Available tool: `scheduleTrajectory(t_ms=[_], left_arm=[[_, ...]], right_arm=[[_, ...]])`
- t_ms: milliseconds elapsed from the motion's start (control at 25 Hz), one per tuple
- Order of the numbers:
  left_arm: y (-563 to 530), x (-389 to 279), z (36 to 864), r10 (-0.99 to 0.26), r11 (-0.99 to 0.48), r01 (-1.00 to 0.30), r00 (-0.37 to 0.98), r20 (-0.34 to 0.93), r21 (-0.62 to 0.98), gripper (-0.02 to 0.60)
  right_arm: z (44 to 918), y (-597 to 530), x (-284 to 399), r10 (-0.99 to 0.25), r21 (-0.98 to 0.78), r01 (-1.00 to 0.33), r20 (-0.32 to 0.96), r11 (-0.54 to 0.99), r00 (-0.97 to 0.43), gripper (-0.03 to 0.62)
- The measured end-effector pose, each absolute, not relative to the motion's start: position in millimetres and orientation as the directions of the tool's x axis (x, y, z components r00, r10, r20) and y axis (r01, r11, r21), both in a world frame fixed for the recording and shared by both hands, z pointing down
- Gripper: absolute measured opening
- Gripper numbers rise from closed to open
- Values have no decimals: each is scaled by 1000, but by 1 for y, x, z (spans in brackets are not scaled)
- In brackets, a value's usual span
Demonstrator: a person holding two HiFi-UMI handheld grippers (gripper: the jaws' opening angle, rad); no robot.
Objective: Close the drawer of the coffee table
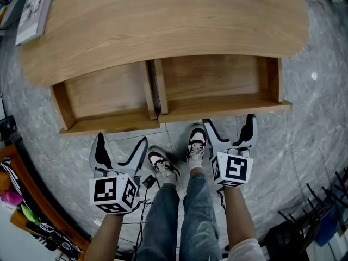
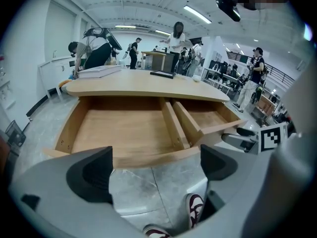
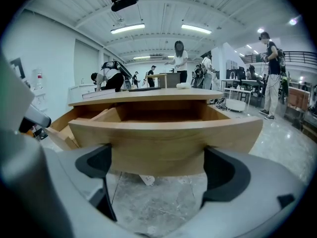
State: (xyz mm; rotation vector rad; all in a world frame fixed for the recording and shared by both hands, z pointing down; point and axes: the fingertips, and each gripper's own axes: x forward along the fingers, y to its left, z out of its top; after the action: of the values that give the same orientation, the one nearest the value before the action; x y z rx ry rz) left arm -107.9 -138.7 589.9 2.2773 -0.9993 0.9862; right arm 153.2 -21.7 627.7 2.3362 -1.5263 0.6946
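Note:
The wooden coffee table (image 1: pixel 163 20) has two drawers pulled out side by side toward me. The left drawer (image 1: pixel 106 94) and the right drawer (image 1: pixel 217 80) both look bare inside. My left gripper (image 1: pixel 122 140) is open, empty, and hangs a short way in front of the left drawer's front panel (image 2: pixel 148 155). Over on the right, my right gripper (image 1: pixel 229 121) is open with its fingertips right at the right drawer's curved front (image 3: pixel 163 138), which fills the space ahead of the jaws; I cannot tell if they touch. In the left gripper view the left gripper (image 2: pixel 156 167) looks into the left drawer (image 2: pixel 124 128).
A stack of papers (image 1: pixel 35 4) lies on the table's far left corner. The person's shoes (image 1: pixel 163 165) stand on the grey marble floor between the grippers. A low shelf (image 1: pixel 27 200) is at the left, a black rack (image 1: pixel 310 222) at the lower right. People stand behind the table.

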Motion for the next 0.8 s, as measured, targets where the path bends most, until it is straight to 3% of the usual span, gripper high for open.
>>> scheduleTrajectory(t_ms=[800], left_arm=[[-156,-105,593,-445,-590,-795,465,766,140,548]], right_arm=[[625,-59,173,-773,-39,-908,540,-417,332,587]])
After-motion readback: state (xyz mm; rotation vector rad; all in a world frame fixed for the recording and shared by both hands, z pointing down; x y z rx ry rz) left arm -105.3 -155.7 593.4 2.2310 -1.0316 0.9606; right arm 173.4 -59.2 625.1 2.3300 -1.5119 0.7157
